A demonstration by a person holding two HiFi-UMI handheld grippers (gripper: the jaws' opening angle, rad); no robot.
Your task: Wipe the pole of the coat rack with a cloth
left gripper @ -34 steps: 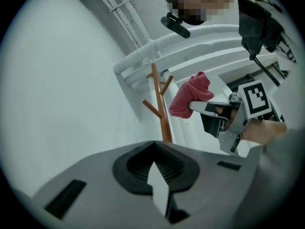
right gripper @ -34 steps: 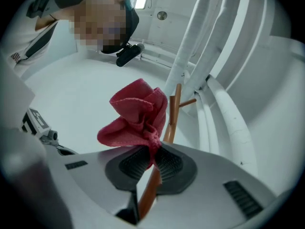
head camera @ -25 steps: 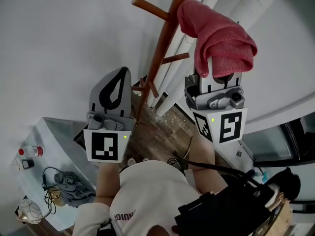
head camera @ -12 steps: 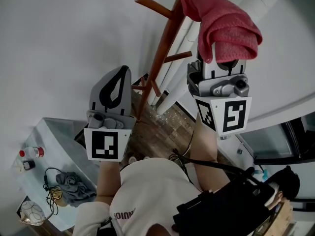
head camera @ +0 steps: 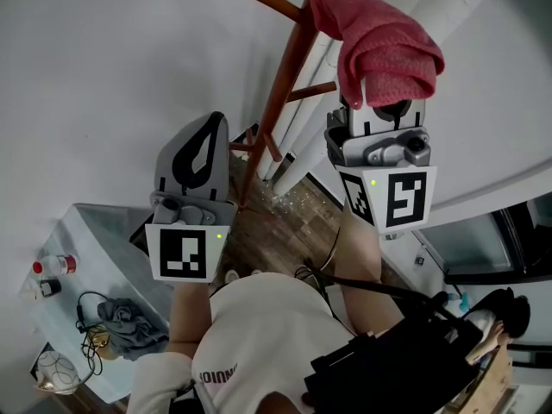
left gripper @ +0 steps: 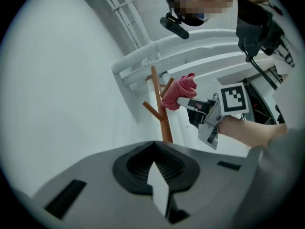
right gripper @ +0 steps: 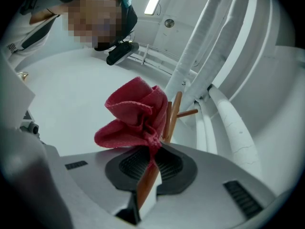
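Head view shows your right gripper (head camera: 384, 102) clamped on a red cloth (head camera: 379, 41), which sits against the upper pole (head camera: 280, 93). Your left gripper (head camera: 198, 158), jaws together and empty, hangs nearer, left of the pole. You seem mid-wipe; next, slide the cloth down the pole.

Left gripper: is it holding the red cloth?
No, the left gripper is shut, empty; the right gripper holds the crumpled red cloth.
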